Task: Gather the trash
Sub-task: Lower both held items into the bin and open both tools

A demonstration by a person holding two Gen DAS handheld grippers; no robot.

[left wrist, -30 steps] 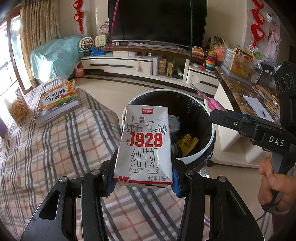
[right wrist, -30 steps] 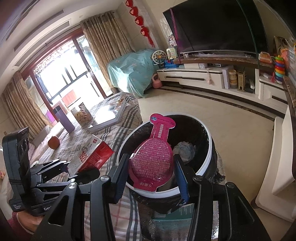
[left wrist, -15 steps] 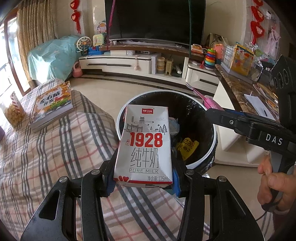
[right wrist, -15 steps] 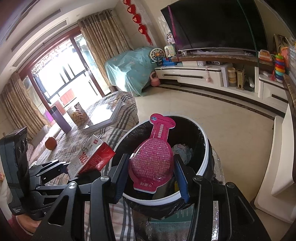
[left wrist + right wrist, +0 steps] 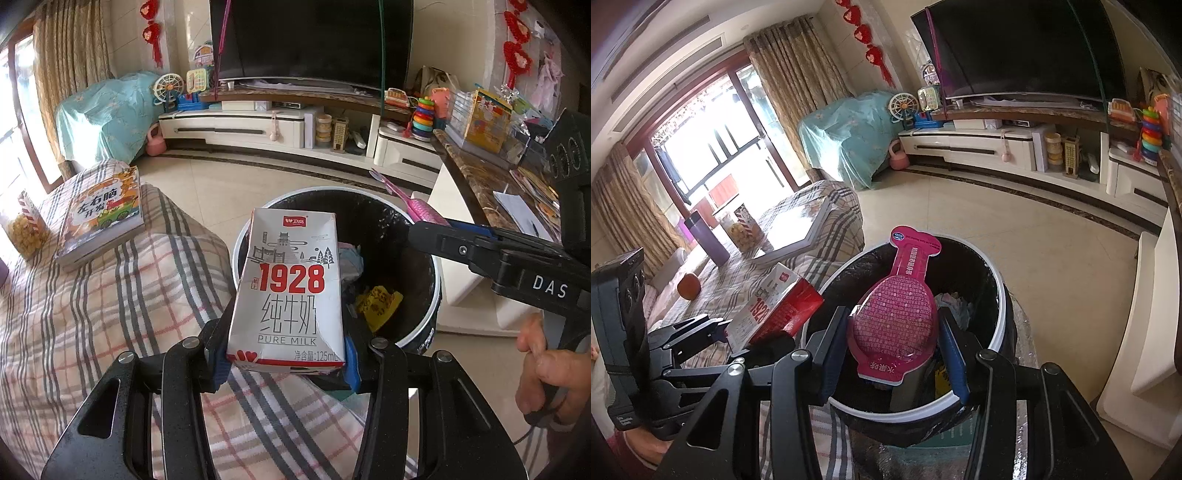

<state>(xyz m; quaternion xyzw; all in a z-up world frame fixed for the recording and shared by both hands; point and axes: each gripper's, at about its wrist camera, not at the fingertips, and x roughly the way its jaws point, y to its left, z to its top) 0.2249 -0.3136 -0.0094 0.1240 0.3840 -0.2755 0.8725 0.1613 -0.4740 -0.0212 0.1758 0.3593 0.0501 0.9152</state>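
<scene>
While the left gripper (image 5: 284,363) has its jaws clenched on a white milk carton (image 5: 288,291) marked "1928", the carton stands upright at the picture's centre in the left wrist view, its top over the near rim of the black-lined trash bin (image 5: 436,280). At 9 o'clock from the carton a checked cloth (image 5: 110,295) covers the counter, with a picture book (image 5: 101,214) and a snack bag (image 5: 24,229) at 10 o'clock. Inside the bin, at 3 o'clock from the carton, lie crumpled paper and a yellow wrapper (image 5: 378,304). Further toward 3 o'clock a hand (image 5: 546,373) grips the right tool's handle. In the right wrist view the right gripper (image 5: 894,354) jaws grasp a pink package (image 5: 897,325) over the bin's opening.
</scene>
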